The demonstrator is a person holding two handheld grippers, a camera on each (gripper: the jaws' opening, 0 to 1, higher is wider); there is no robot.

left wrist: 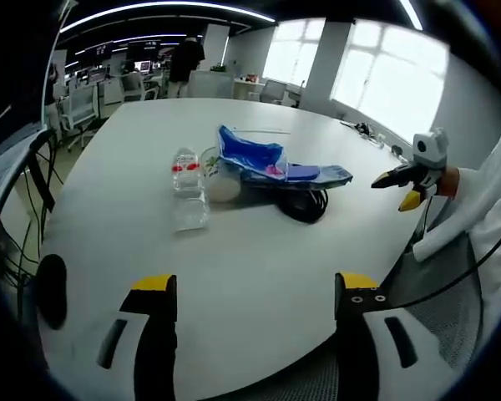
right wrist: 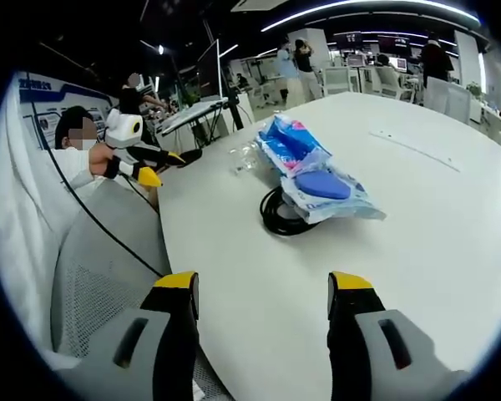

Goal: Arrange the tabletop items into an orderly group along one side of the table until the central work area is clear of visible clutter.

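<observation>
Clutter — water bottle [left wrist: 187, 188], blue bags [left wrist: 271, 165] and black cable [left wrist: 305, 203] — sits mid-frame on the white table [left wrist: 250, 276], bare surface stretching to its near edge, where both grippers [left wrist: 255, 292] [right wrist: 263, 288] hover open, empty.

1 bottle [left wrist: 187, 171], 1 cup [left wrist: 190, 213], 2 blue pkgs [right wrist: 317, 175], 1 cable coil [right wrist: 281, 215]

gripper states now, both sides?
Left gripper: open, holding nothing, above the white table.
Right gripper: open, holding nothing, short of the black cable coil.
</observation>
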